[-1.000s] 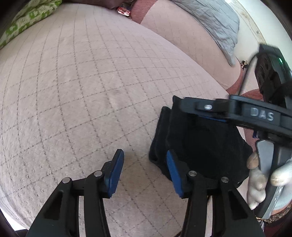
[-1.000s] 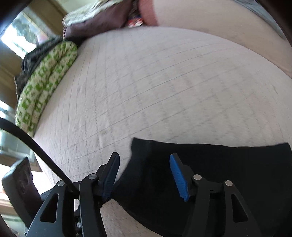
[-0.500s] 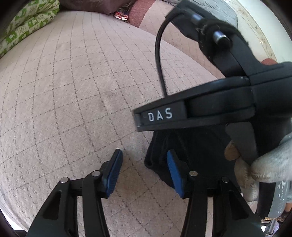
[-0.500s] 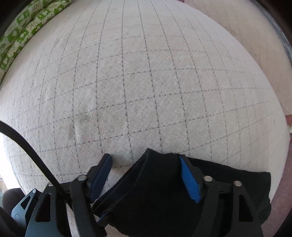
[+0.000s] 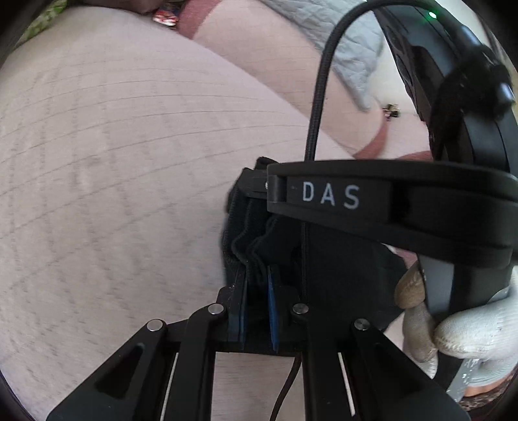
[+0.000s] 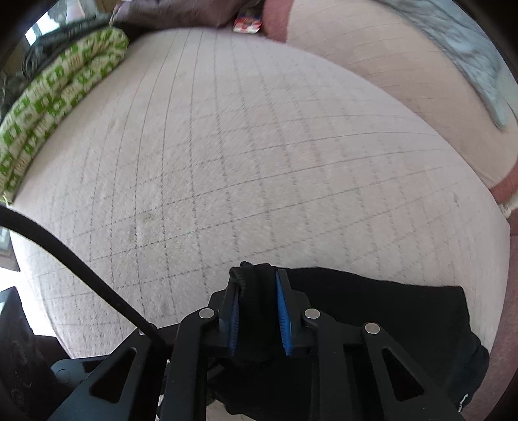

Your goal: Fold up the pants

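Note:
The black pants (image 5: 336, 265) lie folded into a thick bundle on a beige quilted bed (image 5: 113, 162). My left gripper (image 5: 257, 285) is shut on the layered edge of the pants near their left end. My right gripper (image 6: 257, 301) is shut on a bunched corner of the same pants (image 6: 372, 311), which spread to the right in the right wrist view. The right gripper's body, marked DAS (image 5: 372, 200), crosses the left wrist view just above the pants, held by a white-gloved hand (image 5: 453, 330).
A green and white patterned cushion (image 6: 55, 97) lies along the bed's left edge. A grey quilted blanket (image 5: 340, 48) lies on the raised pillow part at the back right. A small red packet (image 6: 247, 21) sits at the far edge. The bed's right edge (image 6: 498, 259) is close to the pants.
Both grippers were open around the pants' edge and have now shut on the fabric. The right gripper's body has dropped lower across the left wrist view.

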`<act>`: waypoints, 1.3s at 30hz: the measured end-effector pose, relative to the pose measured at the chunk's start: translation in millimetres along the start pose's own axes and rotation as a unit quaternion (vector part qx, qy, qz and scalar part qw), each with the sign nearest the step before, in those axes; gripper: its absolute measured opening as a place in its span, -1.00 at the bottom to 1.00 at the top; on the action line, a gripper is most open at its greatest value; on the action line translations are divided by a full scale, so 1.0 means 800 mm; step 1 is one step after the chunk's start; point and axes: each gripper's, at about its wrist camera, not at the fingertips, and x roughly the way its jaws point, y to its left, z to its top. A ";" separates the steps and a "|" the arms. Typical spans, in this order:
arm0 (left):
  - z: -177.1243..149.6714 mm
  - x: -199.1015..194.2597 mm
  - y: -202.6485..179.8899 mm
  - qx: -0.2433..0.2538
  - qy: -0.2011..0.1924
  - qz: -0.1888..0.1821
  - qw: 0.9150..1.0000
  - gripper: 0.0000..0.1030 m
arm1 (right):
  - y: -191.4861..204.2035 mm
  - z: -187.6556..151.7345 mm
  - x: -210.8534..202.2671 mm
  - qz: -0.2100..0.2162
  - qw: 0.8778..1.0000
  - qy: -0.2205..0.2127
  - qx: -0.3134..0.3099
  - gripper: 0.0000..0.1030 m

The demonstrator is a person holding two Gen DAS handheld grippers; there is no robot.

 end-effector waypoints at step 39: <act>0.030 0.035 -0.014 0.015 0.040 -0.022 0.999 -0.19 | -0.209 -0.183 -0.018 0.050 0.974 -0.089 0.203 0.21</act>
